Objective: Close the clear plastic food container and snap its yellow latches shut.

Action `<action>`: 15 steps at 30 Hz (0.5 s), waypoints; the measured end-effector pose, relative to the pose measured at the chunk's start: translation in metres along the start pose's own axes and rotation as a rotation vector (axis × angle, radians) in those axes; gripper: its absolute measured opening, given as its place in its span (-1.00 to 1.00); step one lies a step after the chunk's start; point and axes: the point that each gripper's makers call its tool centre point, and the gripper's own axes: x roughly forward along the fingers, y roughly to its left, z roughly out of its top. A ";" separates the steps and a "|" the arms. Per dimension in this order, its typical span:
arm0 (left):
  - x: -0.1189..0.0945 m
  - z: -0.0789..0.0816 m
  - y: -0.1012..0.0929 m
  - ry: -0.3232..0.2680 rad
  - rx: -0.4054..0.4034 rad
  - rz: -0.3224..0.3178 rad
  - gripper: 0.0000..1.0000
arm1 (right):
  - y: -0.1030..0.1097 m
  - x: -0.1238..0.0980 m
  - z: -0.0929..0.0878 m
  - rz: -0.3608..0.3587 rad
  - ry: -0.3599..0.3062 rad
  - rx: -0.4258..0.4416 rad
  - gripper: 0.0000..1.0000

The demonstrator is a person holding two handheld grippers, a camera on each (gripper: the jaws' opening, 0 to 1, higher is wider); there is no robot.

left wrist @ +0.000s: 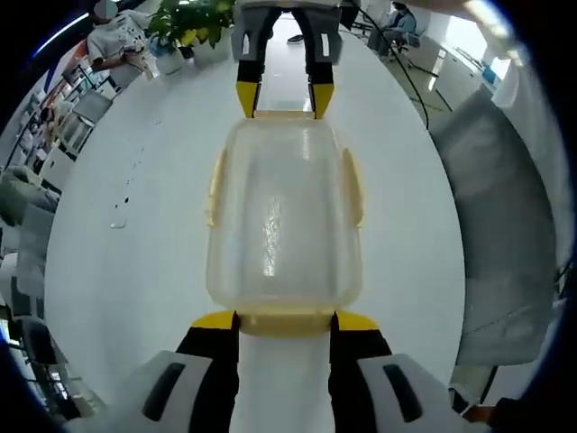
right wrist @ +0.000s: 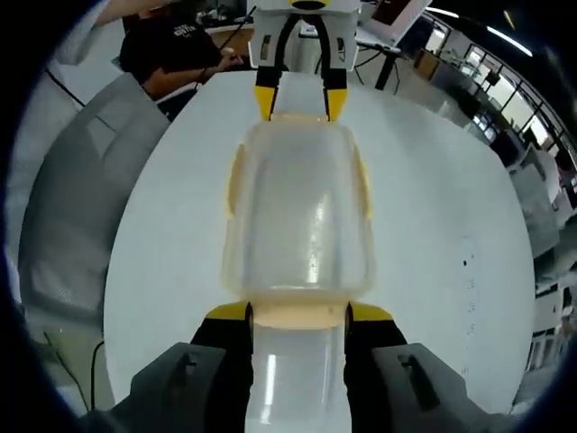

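clear container (left wrist: 284, 221) on white table (left wrist: 117, 271), end latches hidden by both tongs

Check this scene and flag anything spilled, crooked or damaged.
Nothing stands out. The clear container sits flat and square on the white table, lid on, with the left gripper at one end latch and the right gripper at the opposite one. A few small dark specks mark the table; no spill.

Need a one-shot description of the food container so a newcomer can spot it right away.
On the white round table, look midway between the two facing grippers, the left gripper at one short end and the right gripper at the other. There sits the clear plastic container, a rounded rectangle with its lid on. Pale yellow latches along its sides set it apart.
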 end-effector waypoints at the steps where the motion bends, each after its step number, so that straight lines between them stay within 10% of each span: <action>1: 0.001 0.005 0.000 -0.003 -0.001 -0.001 -0.35 | 0.000 -0.003 -0.004 -0.002 0.000 -0.001 -0.30; 15: 0.029 0.073 -0.003 -0.010 -0.011 -0.026 -0.35 | 0.003 -0.038 -0.070 0.001 0.028 0.008 -0.30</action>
